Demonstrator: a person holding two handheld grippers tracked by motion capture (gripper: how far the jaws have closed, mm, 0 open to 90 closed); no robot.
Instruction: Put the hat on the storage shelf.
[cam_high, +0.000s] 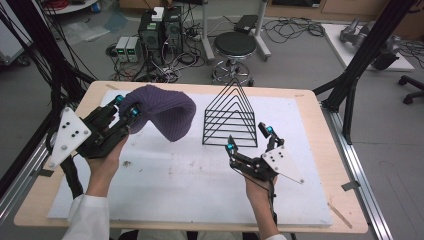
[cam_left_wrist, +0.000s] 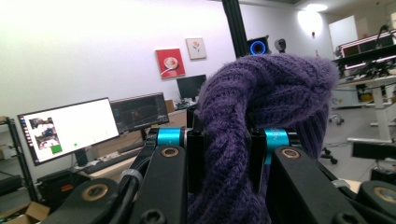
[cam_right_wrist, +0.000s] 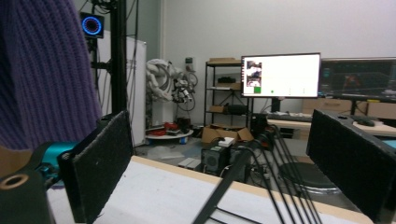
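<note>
A purple knit hat hangs lifted over the left part of the white mat, its lower edge near the mat. My left gripper is shut on the hat's edge. In the left gripper view a thick fold of the hat is pinched between the two black jaws of the left gripper. A black wire rack, shaped like a triangle, stands upright at mid-table. My right gripper hovers just in front of the rack, open and holding nothing. In the right gripper view its pads stand wide apart, with the rack's wires between and beyond them and the hat at far left.
A white mat covers most of the wooden table. Black frame posts rise at both sides. Behind the table stand a round stool and computer boxes with cables on the floor.
</note>
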